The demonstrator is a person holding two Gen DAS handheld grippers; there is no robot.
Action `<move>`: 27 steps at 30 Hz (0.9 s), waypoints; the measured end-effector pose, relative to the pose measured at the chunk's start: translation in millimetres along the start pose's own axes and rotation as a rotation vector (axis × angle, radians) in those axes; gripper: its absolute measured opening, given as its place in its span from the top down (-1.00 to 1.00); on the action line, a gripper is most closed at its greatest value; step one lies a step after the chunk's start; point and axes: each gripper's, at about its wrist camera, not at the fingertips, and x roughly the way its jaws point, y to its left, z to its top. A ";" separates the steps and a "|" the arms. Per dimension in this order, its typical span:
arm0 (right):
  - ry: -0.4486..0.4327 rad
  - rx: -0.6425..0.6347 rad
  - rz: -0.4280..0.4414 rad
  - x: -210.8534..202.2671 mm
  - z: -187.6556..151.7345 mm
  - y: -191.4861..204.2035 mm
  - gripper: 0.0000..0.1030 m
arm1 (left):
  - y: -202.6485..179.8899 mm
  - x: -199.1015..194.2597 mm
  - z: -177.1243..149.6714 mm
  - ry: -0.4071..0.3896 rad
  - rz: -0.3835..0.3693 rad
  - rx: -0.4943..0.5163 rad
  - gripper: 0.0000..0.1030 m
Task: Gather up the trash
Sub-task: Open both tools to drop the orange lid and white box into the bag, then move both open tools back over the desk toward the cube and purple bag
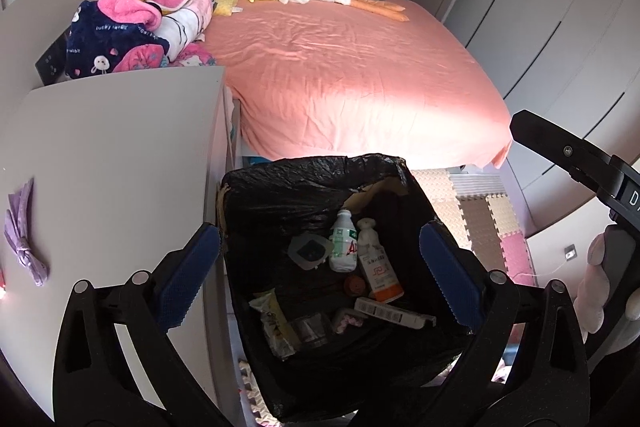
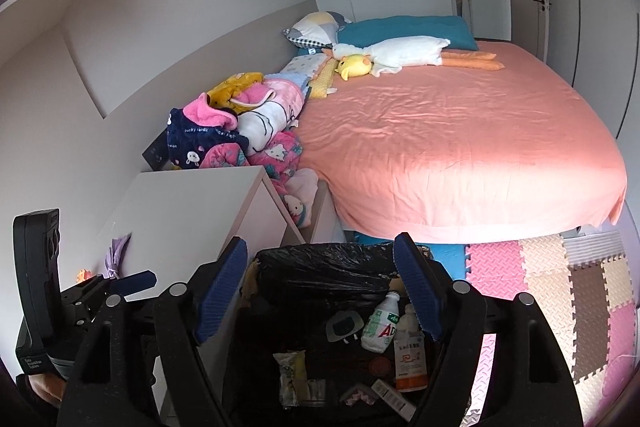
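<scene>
Purple cloth bow limp on matte white nightstand, maybe last pickup, I judge. My left gripper wide open, empty, over bin: crinkly black liner, glossy bottle, wrappers inside. Collection looks near done. My right gripper agape, empty, above same bin.

A black-bagged trash bin stands on the floor before the pink-sheeted bed, right of a pale nightstand. Inside lie a white plastic bottle and an orange-based white bottle. Foam puzzle mats lie to its right.
</scene>
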 end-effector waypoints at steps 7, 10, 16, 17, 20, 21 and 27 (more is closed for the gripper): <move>0.027 -0.022 0.010 6.9 -4.6 11.5 -0.48 | 10.5 -1.5 -8.0 0.010 0.012 -0.032 -0.88; 0.039 -0.032 0.016 11.3 -5.7 18.3 -0.48 | 16.3 -1.3 -11.2 0.020 0.012 -0.051 -0.88; 0.055 -0.058 0.035 17.6 -7.2 33.9 -0.48 | 30.9 -8.4 -19.6 0.014 0.033 -0.084 -0.88; 0.058 -0.065 0.039 19.0 -7.3 37.7 -0.48 | 33.9 -9.7 -20.7 0.013 0.037 -0.090 -0.88; 0.067 -0.079 0.055 22.8 -8.1 47.5 -0.48 | 45.0 -14.3 -24.1 0.010 0.044 -0.121 -0.88; 0.069 -0.083 0.062 23.8 -8.6 51.4 -0.48 | 48.7 -16.1 -25.6 0.008 0.047 -0.132 -0.88; 0.087 -0.122 0.098 31.6 -9.1 76.7 -0.48 | 69.7 -27.7 -33.6 -0.009 0.078 -0.175 -0.88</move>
